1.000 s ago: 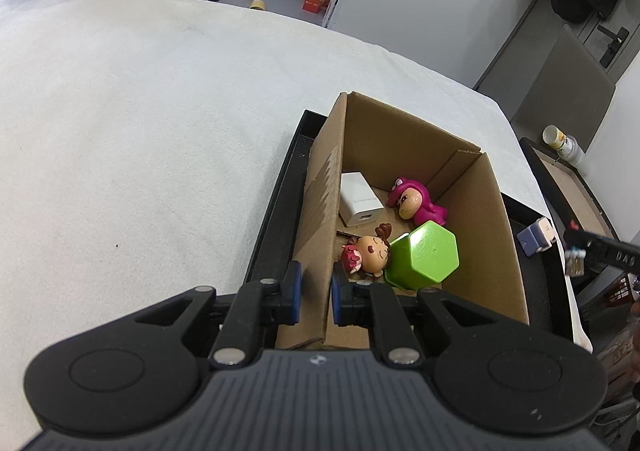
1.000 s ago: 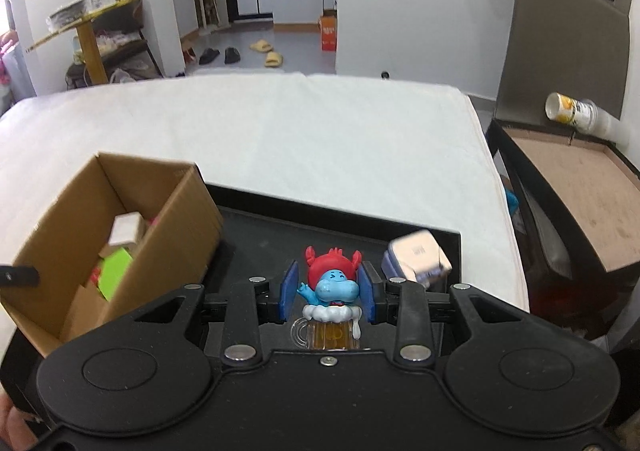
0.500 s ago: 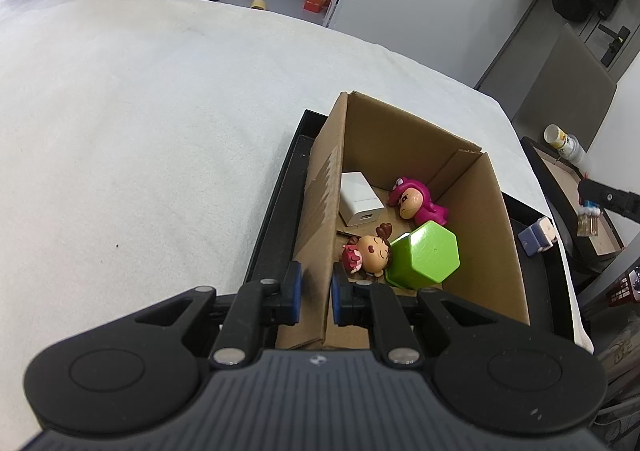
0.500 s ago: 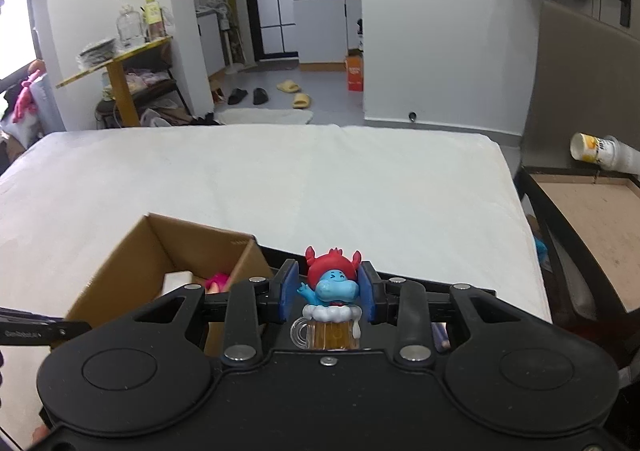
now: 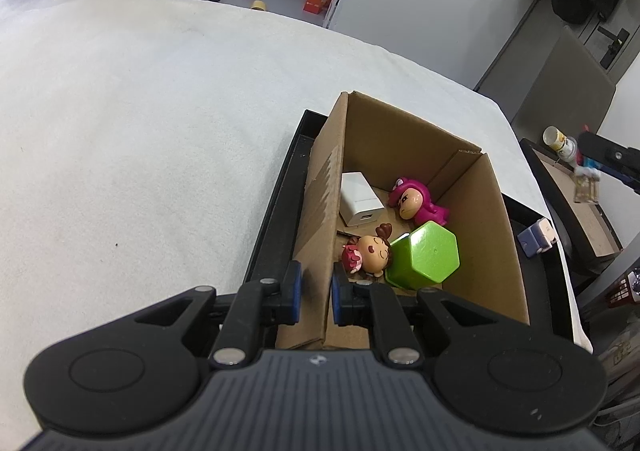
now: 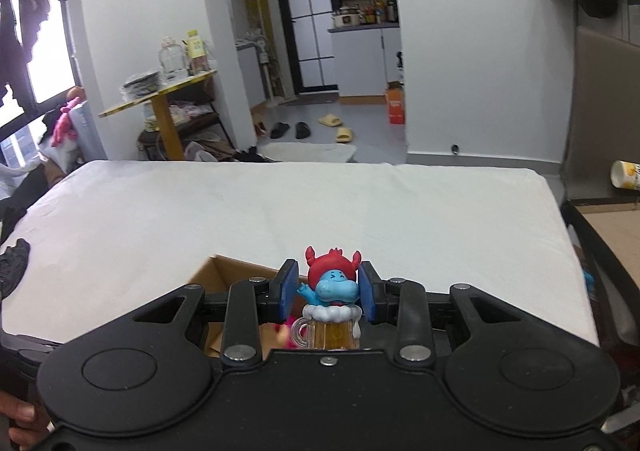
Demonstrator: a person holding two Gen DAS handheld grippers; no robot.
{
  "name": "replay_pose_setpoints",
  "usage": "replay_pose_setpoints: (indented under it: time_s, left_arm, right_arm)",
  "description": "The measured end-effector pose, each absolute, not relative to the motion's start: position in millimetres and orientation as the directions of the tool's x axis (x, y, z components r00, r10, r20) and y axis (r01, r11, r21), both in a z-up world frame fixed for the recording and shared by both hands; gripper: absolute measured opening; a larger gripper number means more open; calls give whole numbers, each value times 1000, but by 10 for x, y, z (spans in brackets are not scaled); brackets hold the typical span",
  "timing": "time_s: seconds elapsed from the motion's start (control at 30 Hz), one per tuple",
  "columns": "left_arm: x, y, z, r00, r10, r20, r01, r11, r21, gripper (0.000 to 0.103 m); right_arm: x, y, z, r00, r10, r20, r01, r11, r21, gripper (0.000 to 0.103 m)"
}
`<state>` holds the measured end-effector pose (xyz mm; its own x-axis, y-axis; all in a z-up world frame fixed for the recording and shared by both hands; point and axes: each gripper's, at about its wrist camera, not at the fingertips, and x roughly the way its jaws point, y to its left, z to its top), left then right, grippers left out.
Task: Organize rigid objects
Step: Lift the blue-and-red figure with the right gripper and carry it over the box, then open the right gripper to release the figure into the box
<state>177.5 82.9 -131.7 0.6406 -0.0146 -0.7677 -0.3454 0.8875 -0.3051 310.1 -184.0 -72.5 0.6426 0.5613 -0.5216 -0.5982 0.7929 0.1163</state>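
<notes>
Gripping the small figurine [image 6: 333, 291] by the sides of its head, the right gripper [image 6: 328, 289] has its blue pads [image 6: 289, 287] closed on the hard plastic toy, a blue creature in a red cap sitting in a clear beer mug. It looks light and stiff, but the rounded, glossy head could slip or twist between flat pads, so a hold lower down, across the mug body, would likely be steadier; the thin mug handle seems the part most liable to snap. The left gripper [image 5: 316, 287] is closed on the near left wall of the cardboard box [image 5: 476, 187], one pad inside and one outside, steadying it. The box stands in a black tray [image 5: 280, 207] on the white table [image 5: 140, 123] and holds a white charger [image 5: 358, 203], a pink doll [image 5: 416, 205], a green hexagonal block [image 5: 428, 255] and a small antlered doll [image 5: 370, 249]. A small blue-and-white item [image 5: 536, 237] lies in the tray right of the box.
</notes>
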Motion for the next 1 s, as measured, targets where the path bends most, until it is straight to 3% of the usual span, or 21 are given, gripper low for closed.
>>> replay_pose_setpoints:
  time_s: [0.3,1.0]
  left_arm:
    - [1747,853,-1334,649,-26,-760,-340,884,-321,14]
    - [1742,877,-1360,657,-41,-753,-334,879,-339,14]
  right_arm:
    - [3039,-1467,-907,593,599,-537,-635,759,146,32]
    - [2935,-1170,-1303,589,654,-474,-674,722,157,35]
